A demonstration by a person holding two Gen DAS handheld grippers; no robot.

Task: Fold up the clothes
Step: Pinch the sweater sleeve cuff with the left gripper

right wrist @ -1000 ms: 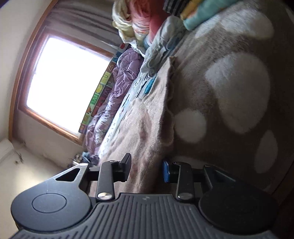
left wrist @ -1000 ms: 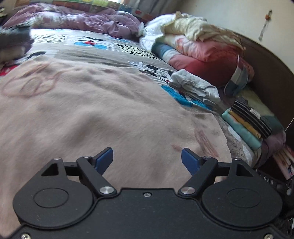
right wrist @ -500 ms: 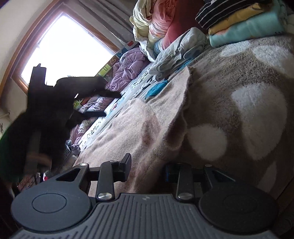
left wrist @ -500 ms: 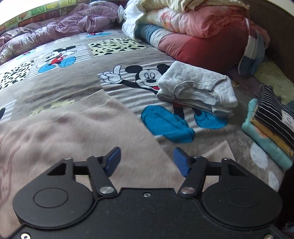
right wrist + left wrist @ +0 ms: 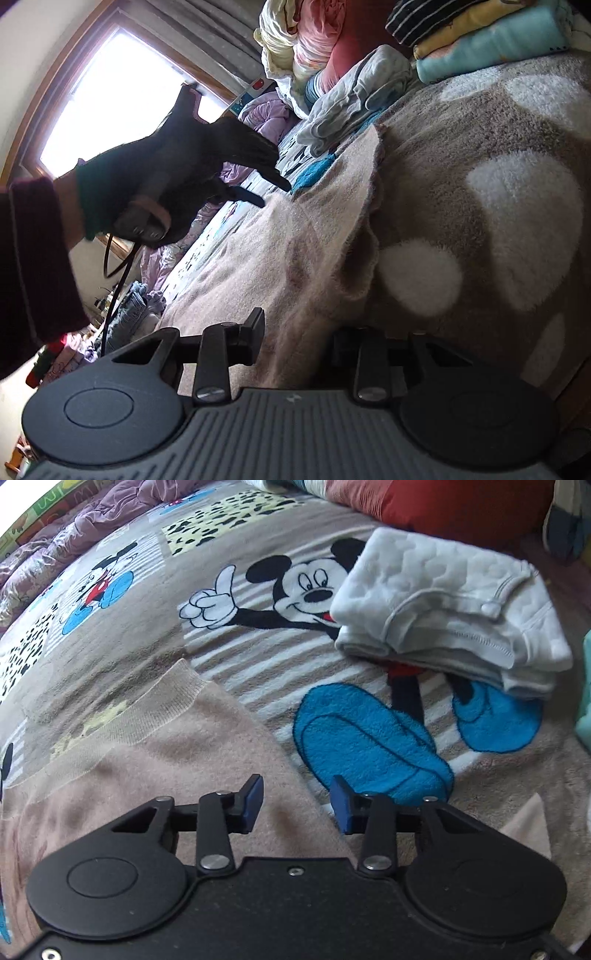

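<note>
The left tool (image 5: 295, 805), open and empty, has swung to the sweater (image 5: 177, 760) hem; the right tool (image 5: 295, 339), open, straddles its edge, ready to fold.

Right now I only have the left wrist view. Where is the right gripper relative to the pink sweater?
Observer: The right gripper is at the near edge of the pink sweater. Its fingers are open, with fabric lying between them unpinched.
Operator: Is there anything beyond the white folded pile?
Observer: Yes, a folded stack, striped on yellow on teal, lies on the dotted part of the blanket.
Operator: Is my left gripper touching cloth?
Observer: In the right wrist view, the left gripper seems to hang just above the sweater. I cannot tell whether it touches.
</note>
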